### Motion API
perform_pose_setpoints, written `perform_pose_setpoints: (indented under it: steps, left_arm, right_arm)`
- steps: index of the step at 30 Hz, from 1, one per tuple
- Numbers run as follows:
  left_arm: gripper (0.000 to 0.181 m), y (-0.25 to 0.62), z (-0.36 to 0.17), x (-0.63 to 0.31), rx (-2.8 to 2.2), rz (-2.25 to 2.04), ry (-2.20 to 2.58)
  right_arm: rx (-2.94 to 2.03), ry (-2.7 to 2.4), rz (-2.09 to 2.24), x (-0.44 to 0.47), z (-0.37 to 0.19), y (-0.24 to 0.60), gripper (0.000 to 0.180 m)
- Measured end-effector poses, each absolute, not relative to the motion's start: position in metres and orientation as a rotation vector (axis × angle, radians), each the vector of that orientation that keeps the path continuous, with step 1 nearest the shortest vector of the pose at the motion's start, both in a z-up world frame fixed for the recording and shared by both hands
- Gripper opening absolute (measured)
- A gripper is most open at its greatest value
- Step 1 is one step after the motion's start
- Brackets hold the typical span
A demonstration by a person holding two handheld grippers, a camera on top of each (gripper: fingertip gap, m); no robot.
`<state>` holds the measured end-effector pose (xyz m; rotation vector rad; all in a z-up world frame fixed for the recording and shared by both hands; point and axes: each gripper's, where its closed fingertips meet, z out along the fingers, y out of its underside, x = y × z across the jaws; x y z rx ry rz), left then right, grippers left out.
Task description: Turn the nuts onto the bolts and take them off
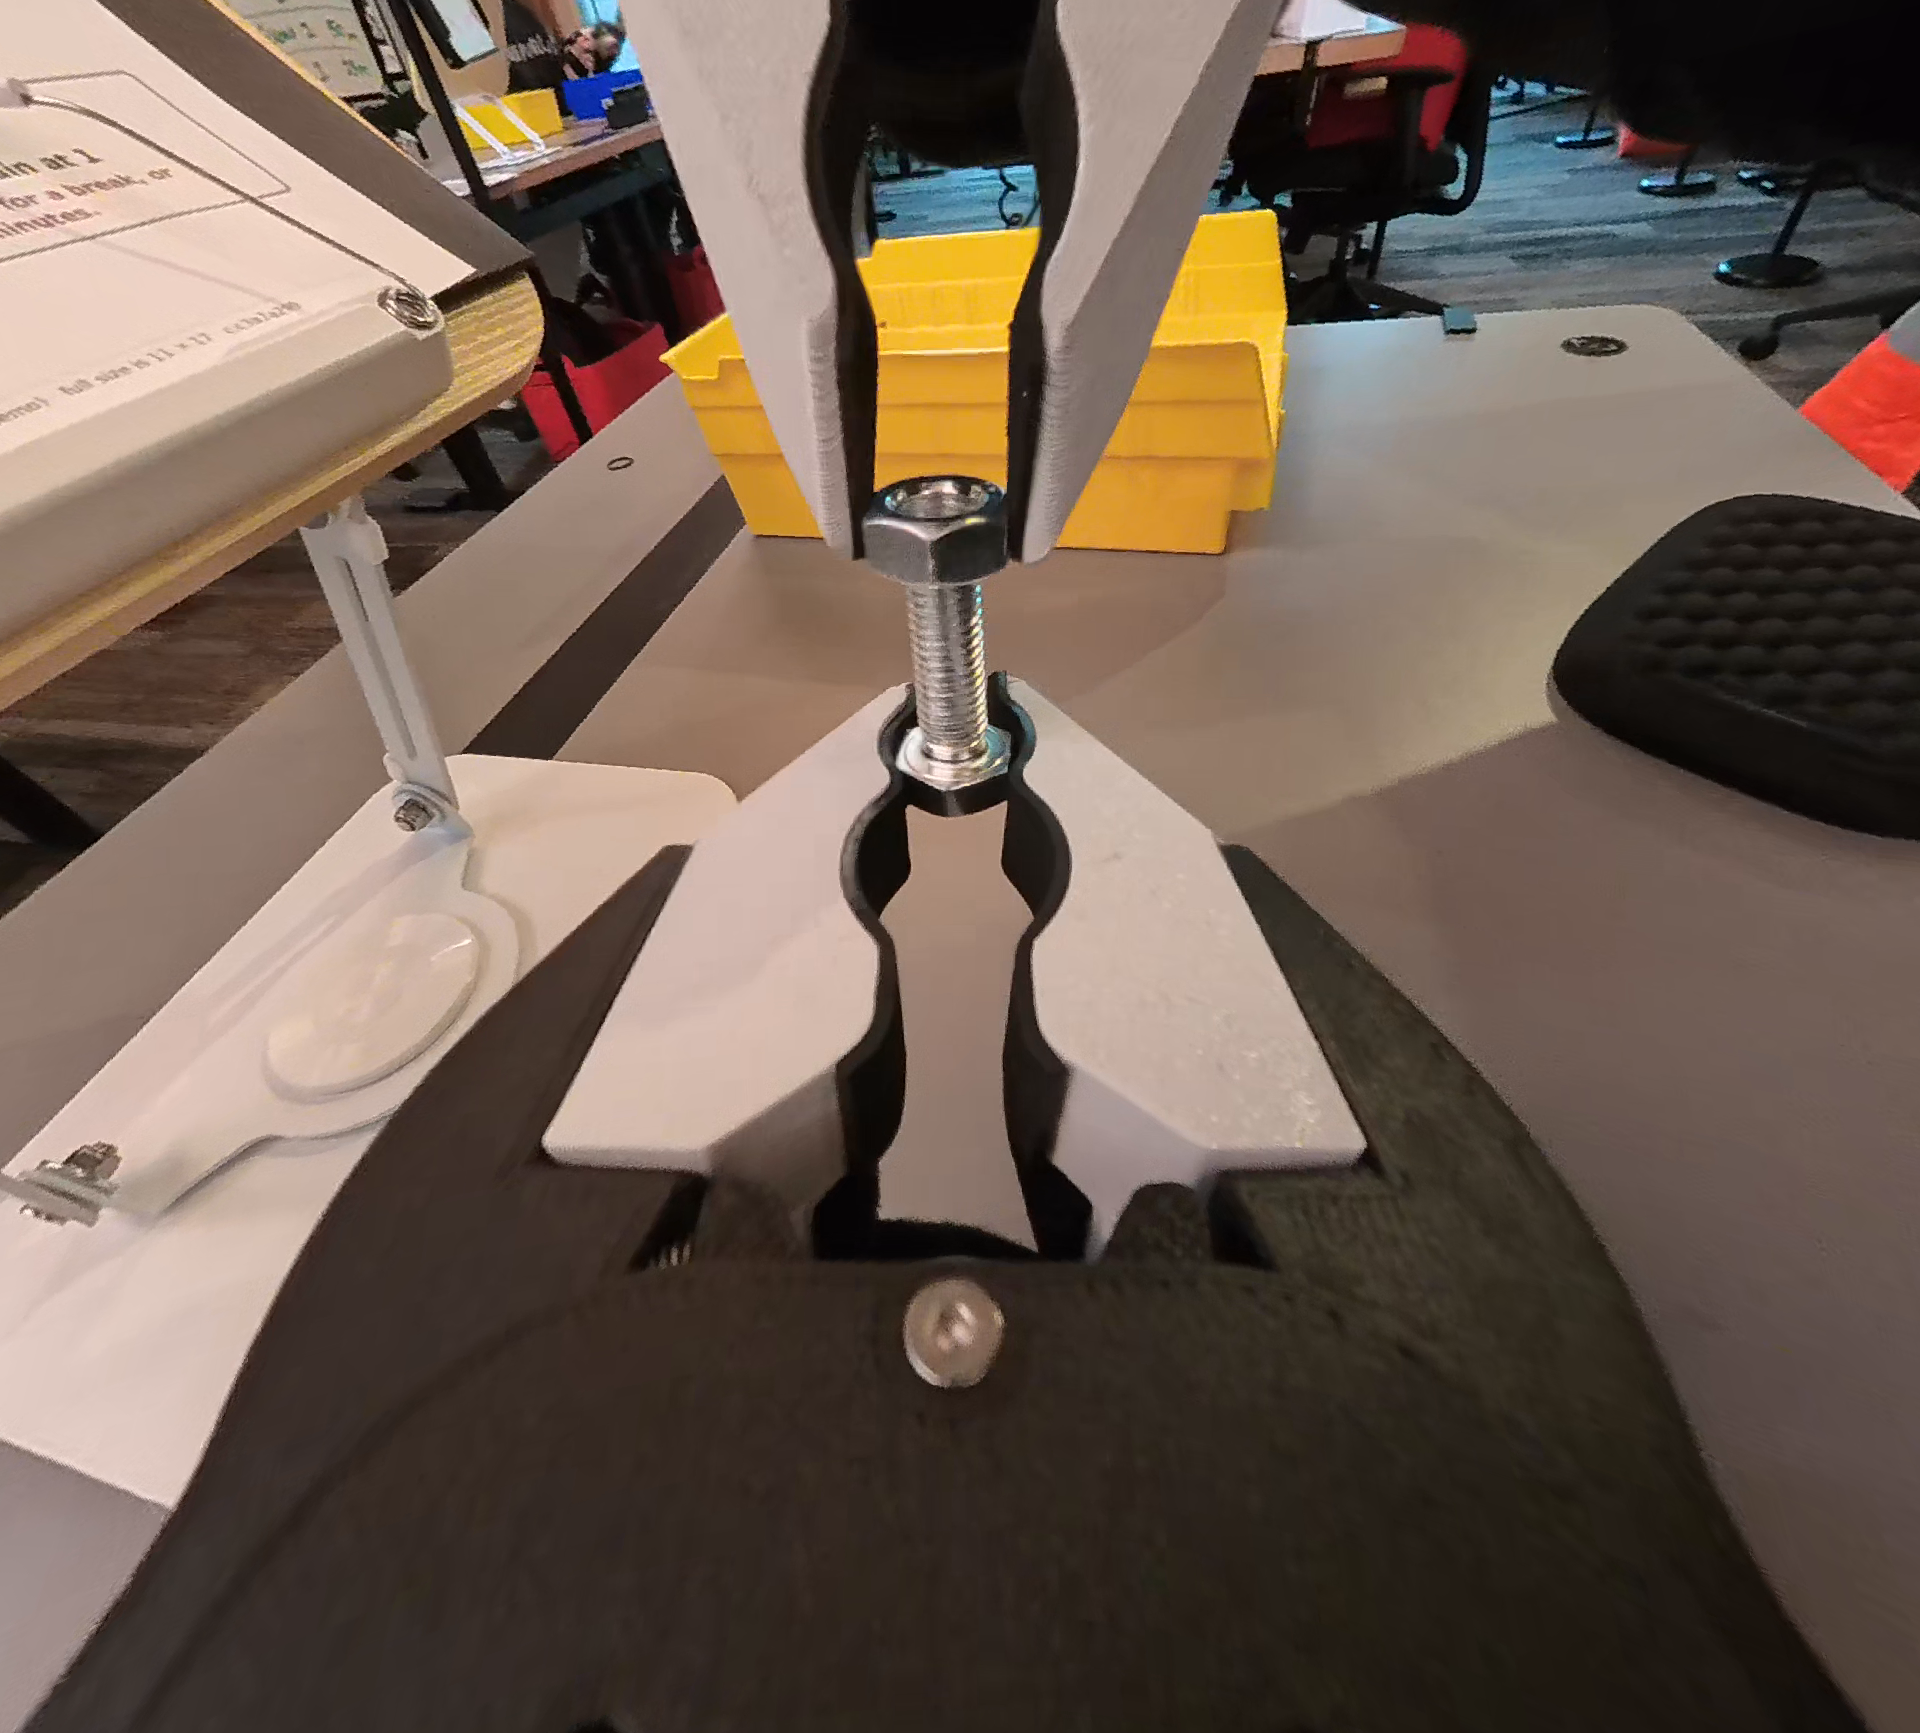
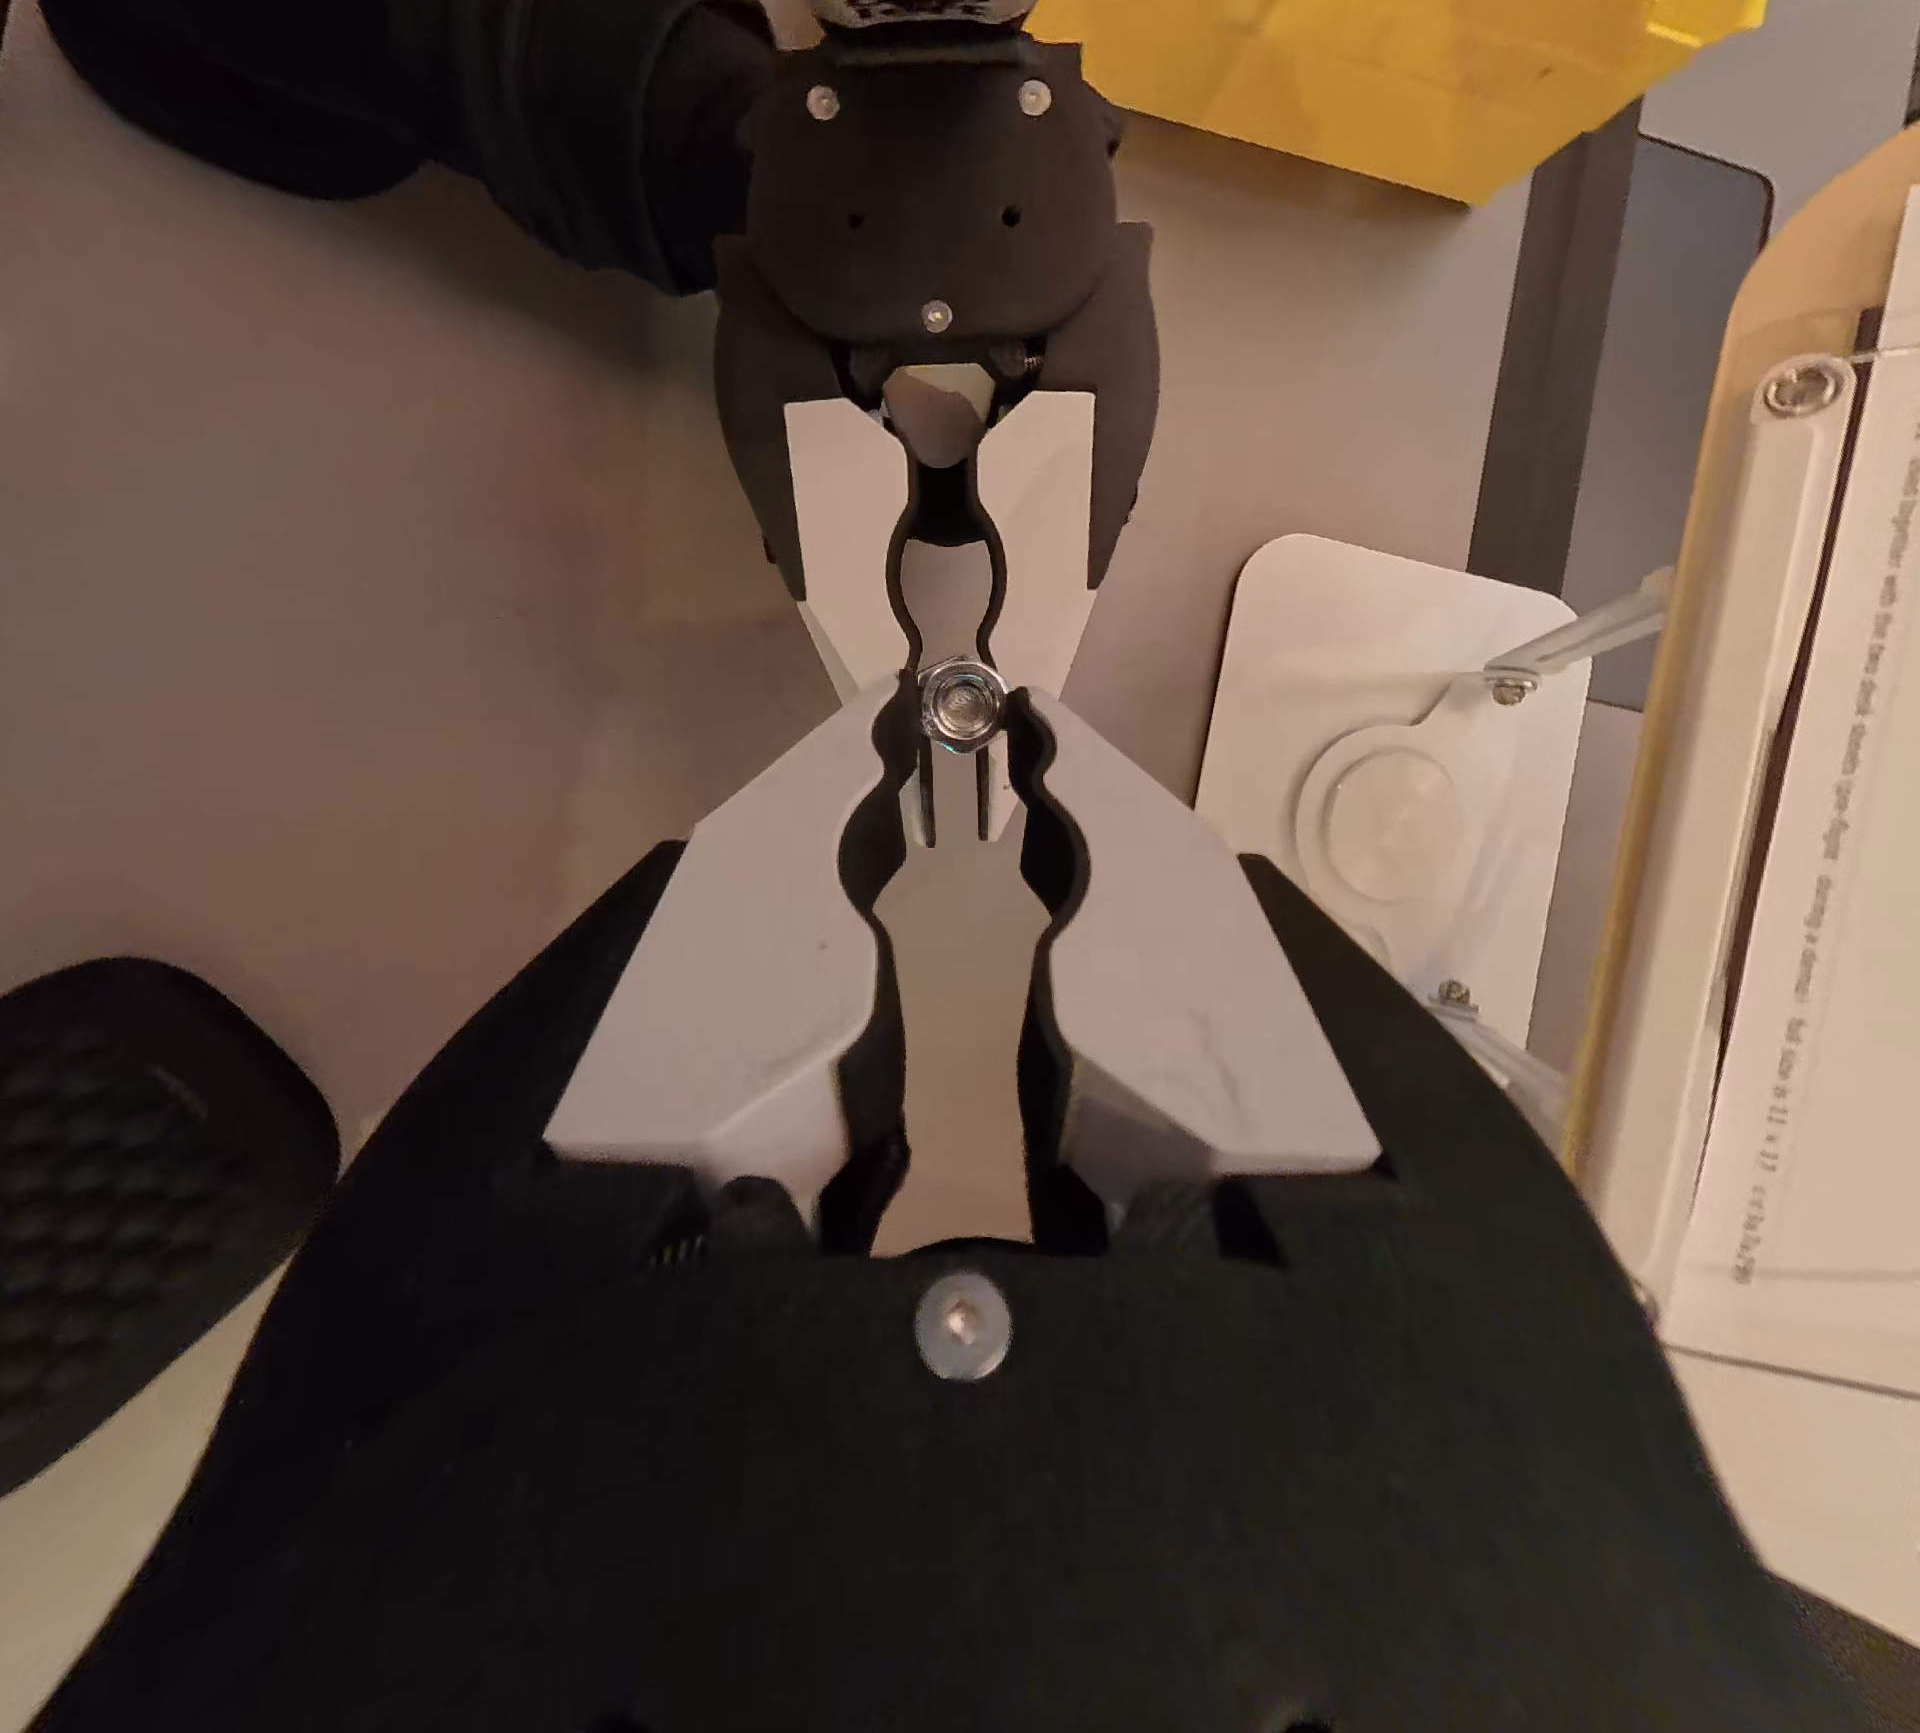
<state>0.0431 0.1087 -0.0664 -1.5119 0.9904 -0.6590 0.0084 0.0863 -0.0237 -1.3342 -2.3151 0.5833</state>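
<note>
Overhead, nut point(image 1: 933, 530) atop bolt point(image 1: 945, 681).

Left claw point(image 1: 951, 753) points forward and level-ish, fingertips pinched in tight at the very tip. Right claw point(image 1: 935, 530) comes straight down from above, tips squeezed close too, directly over the left one. A black-gloved hand point(image 2: 623, 114) grips the left claw's handle.

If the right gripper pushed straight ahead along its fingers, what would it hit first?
The right gripper points down, shut on the nut atop the bolt. Straight on, it would likely drive the nut onto the left gripper clamping the bolt's head end; depth is unclear.
</note>
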Motion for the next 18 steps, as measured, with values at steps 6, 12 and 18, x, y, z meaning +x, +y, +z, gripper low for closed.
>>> perform_pose_setpoints:
  steps: [6, 12, 18]
  left_arm:
    - [0.01, 0.119, -0.074, 0.04, -1.552, -0.591, 0.955]
    - [0.01, 0.126, -0.078, 0.038, -1.575, -0.549, 0.937]
    - [0.01, 0.128, -0.081, 0.039, -1.583, -0.566, 0.929]
  right_arm:
    - [-1.545, -2.164, 0.58, 0.008, -0.031, 0.097, 0.015]
    - [-1.704, -1.991, 0.574, 0.007, -0.034, 0.102, 0.015]
    - [-1.745, -1.956, 0.544, 0.008, -0.037, 0.105, 0.017]
